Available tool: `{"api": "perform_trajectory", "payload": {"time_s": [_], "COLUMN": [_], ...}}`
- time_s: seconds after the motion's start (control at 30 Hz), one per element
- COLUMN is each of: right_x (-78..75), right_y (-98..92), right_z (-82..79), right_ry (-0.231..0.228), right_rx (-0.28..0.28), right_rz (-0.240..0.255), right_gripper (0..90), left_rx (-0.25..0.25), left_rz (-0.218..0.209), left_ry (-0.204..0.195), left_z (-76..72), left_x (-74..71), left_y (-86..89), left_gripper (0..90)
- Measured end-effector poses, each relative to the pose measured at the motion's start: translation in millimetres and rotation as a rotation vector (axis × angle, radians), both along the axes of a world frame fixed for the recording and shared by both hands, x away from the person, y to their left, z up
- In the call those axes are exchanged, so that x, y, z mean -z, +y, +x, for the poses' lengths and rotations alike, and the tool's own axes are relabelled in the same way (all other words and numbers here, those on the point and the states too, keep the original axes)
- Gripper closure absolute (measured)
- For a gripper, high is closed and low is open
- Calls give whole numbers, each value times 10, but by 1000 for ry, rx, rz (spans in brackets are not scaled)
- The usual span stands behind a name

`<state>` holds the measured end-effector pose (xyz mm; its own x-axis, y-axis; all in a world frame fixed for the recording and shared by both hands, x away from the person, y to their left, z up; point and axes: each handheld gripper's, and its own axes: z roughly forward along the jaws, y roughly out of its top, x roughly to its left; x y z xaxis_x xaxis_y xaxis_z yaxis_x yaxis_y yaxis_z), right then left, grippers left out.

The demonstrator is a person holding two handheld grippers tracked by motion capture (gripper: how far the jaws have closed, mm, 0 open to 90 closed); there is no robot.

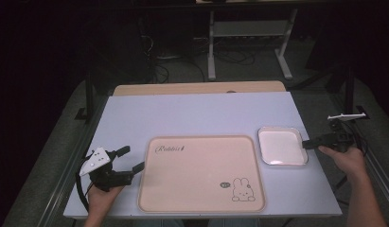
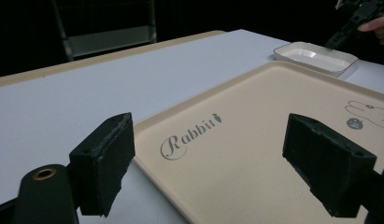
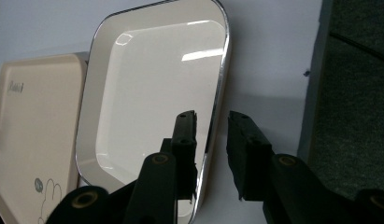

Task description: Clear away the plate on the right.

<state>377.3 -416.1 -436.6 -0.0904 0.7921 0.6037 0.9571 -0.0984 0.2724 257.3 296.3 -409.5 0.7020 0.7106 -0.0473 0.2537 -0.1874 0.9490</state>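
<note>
Right gripper (image 3: 212,140) at white square dish (image 1: 282,146), jaws slightly apart astride its near rim, unclosed. Left gripper (image 1: 131,159) jaws wide, empty, beside beige Rabbit tray (image 1: 197,175) mid-desk (image 1: 192,113).

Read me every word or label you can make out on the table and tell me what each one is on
"Rabbit", with a small carrot mark after it: printed in script on the beige tray, near one corner.
Small dark round badge beside the rabbit drawing on the same tray: too small to read.
White square dish: no text visible.
</note>
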Motion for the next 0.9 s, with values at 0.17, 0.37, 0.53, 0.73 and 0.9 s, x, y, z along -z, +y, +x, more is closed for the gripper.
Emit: {"api": "perform_trajectory", "payload": {"time_s": [0.17, 0.37, 0.53, 0.73, 0.9], "right_x": [8, 26, 41, 68, 85], "right_y": [7, 52, 63, 73, 74], "right_z": [12, 28, 40, 46, 46], "right_ry": [7, 19, 33, 46, 72], "right_rx": [15, 2, -3, 1, 32], "right_rz": [-8, -12, -15, -11, 7], "right_gripper": [721, 778, 815, 823, 828], "left_rx": [1, 1, 1, -2, -1], "left_rz": [-8, -2, -3, 0, 1], "left_ry": [-1, 1, 1, -2, -2], "left_z": [-1, 0, 1, -1, -3], "left_x": [-6, -3, -1, -4, -5], "left_y": [0, 6, -4, 6, 9], "left_gripper": [163, 163, 163, 163, 164]}}
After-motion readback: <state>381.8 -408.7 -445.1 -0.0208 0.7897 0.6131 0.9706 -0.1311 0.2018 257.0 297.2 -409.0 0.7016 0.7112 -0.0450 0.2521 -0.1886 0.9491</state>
